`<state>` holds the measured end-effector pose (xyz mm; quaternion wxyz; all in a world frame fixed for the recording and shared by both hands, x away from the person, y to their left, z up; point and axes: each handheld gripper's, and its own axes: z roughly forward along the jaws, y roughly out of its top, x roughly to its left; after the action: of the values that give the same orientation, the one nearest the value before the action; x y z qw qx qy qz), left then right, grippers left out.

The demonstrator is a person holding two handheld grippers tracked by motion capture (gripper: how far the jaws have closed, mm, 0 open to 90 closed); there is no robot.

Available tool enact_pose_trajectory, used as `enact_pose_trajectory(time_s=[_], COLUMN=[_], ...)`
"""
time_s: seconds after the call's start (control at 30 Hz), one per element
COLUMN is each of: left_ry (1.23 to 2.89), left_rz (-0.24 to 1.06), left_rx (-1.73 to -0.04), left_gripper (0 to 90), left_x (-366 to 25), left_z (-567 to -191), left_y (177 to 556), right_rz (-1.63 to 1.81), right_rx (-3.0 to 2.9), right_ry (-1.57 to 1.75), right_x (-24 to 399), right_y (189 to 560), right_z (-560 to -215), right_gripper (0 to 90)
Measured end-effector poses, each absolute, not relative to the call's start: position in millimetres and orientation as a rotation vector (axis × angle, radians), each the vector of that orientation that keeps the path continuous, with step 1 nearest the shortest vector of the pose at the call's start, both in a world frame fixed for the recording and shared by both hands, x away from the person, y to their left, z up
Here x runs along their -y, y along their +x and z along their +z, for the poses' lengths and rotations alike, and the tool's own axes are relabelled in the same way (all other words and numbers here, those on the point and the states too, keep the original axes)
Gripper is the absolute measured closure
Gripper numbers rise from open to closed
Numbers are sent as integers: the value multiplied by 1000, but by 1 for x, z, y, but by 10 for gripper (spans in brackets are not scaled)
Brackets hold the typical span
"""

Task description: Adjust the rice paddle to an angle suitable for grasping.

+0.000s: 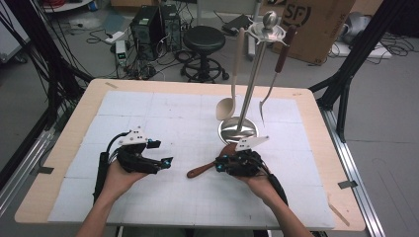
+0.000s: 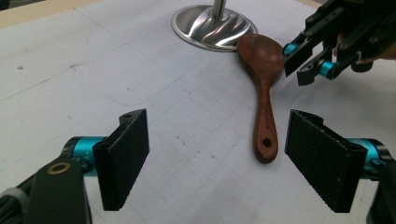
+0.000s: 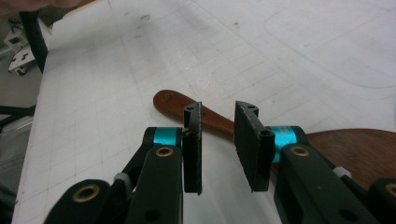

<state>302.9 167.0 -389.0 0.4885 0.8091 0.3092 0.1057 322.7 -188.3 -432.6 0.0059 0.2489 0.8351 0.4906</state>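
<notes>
In the high view, the left gripper [image 1: 167,161] rests idle with jaws apart, while the right gripper [image 1: 221,163] hovers at the wooden spoon [image 1: 207,165] lying flat on the white mat [image 1: 148,118] before the utensil stand [image 1: 238,129]; a cardboard box [image 1: 306,24] behind reads "SF".

The left gripper view shows the spoon between both grippers.

In the right gripper view, the jaws stand narrowly apart over the handle, gripping nothing. I judge the spoon just released; next, withdraw or regrasp.

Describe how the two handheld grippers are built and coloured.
Each black handheld gripper, left and right, has linkage arms, brass-coloured pivot rings, turquoise collars and two flat, textured black pads. A pale three-cornered plate tops each; black cables trail along bare forearms.
</notes>
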Motion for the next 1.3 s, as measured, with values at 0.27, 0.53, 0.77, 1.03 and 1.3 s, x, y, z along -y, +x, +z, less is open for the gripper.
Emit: enact_pose_trajectory(time_s=[0.27,0.53,0.77,1.03,1.3], left_ry=[1952,1975,1983,2005,2045], left_rz=[242,229,209,179,161], left_rx=[-735,-712,-691,-673,-650], left_gripper=[254,267,294,307,328], left_x=[-162,-154,-144,-133,-120], left_z=[-390,-392,-396,-403,-410], left_y=[303,304,306,307,308], right_rz=[1562,1581,1578,1597,1606], right_rx=[-2555,-2507,-2481,-2439,-2405], right_ry=[784,808,826,838,861], right_x=[212,230,242,254,263], right_y=[319,315,313,307,306], right_z=[-425,-422,-421,-419,-420], right_gripper=[639,599,575,547,501])
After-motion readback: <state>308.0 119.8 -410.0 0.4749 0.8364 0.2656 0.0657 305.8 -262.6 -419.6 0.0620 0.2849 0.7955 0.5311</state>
